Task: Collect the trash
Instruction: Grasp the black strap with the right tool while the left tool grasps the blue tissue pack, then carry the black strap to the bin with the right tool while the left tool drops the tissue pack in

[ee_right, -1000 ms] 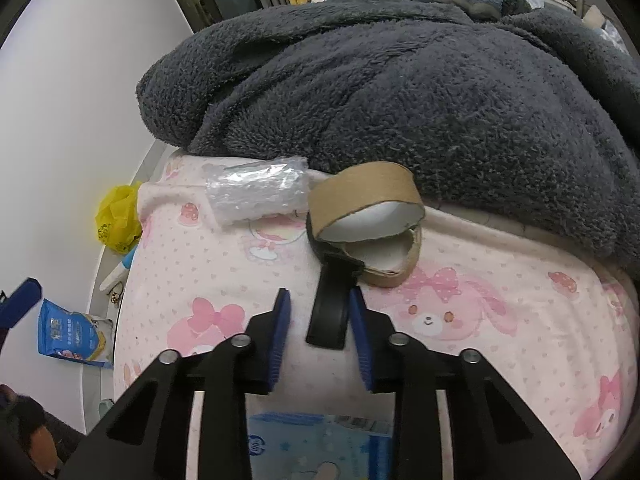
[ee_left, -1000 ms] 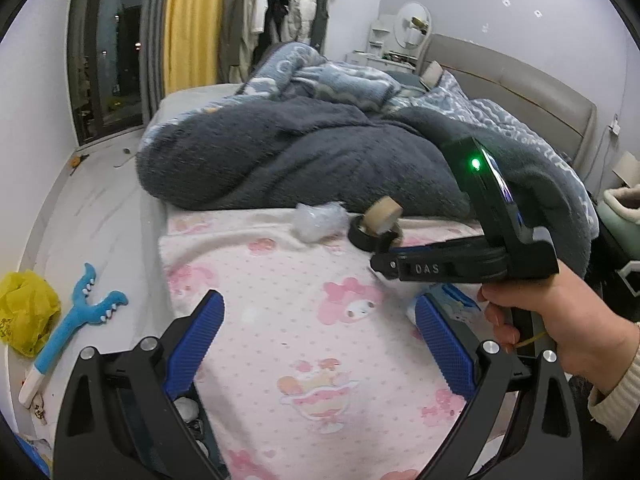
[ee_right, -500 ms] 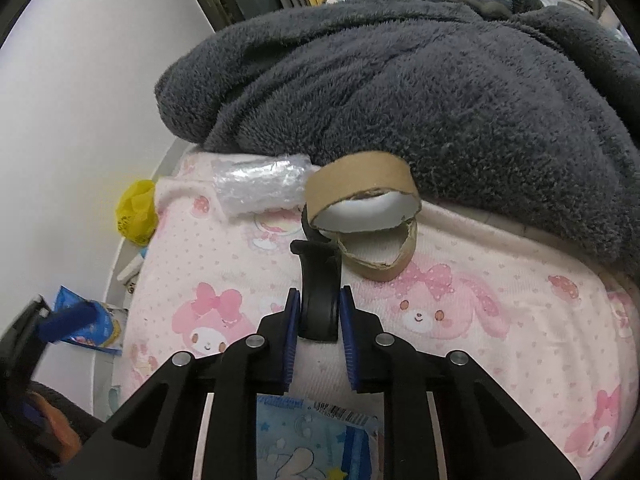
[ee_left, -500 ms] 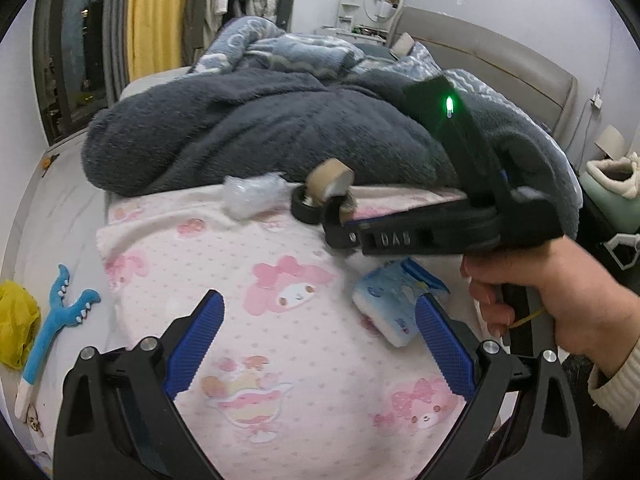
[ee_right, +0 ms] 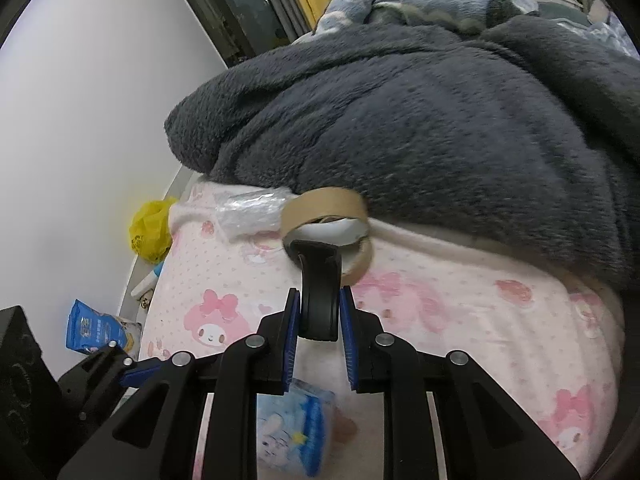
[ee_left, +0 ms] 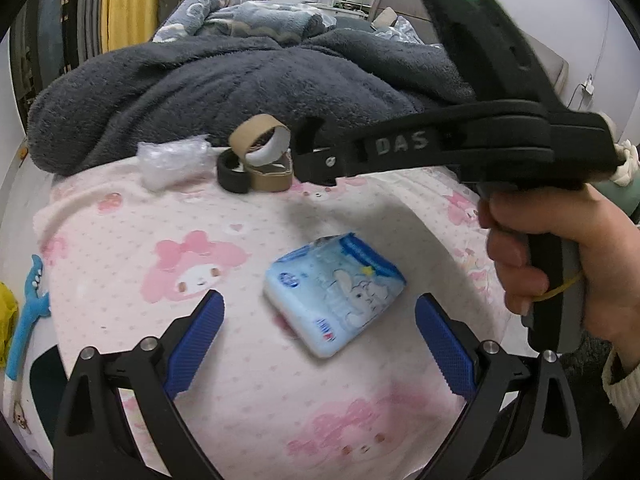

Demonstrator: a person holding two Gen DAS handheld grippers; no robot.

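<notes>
Right gripper (ee_right: 319,318): its blue fingers (ee_right: 291,328) are squeezed tight on the black ring (ee_right: 320,280); the ring stands on its edge between them; a hand (ee_left: 560,264) holds the handle.
Black ring: it lies at the far end of the pink sheet (ee_left: 248,360), right next to the cardboard rolls; from the left side it looks like a dark hoop (ee_left: 232,170) touching the flat roll.
Cardboard rolls: one brown roll (ee_right: 324,210) leans up against the grey blanket (ee_right: 400,120); another one (ee_left: 270,178) lies flat under it; they touch each other.
Plastic wrap: a clear crinkly lump (ee_left: 172,158) sits just left of the rolls, at the edge of the blanket.
Left gripper (ee_left: 318,340): its blue fingers (ee_left: 196,336) are spread wide apart and hold nothing; it hangs over the near part of the bed.
Tissue pack: a small blue pack (ee_left: 334,290) with a bunny on it lies on the sheet between the left gripper's fingers, not touching them.
Floor: a yellow bag (ee_right: 152,230) and a blue packet (ee_right: 94,330) lie beside the bed by the white wall; a blue toy (ee_left: 28,312) lies there too.
</notes>
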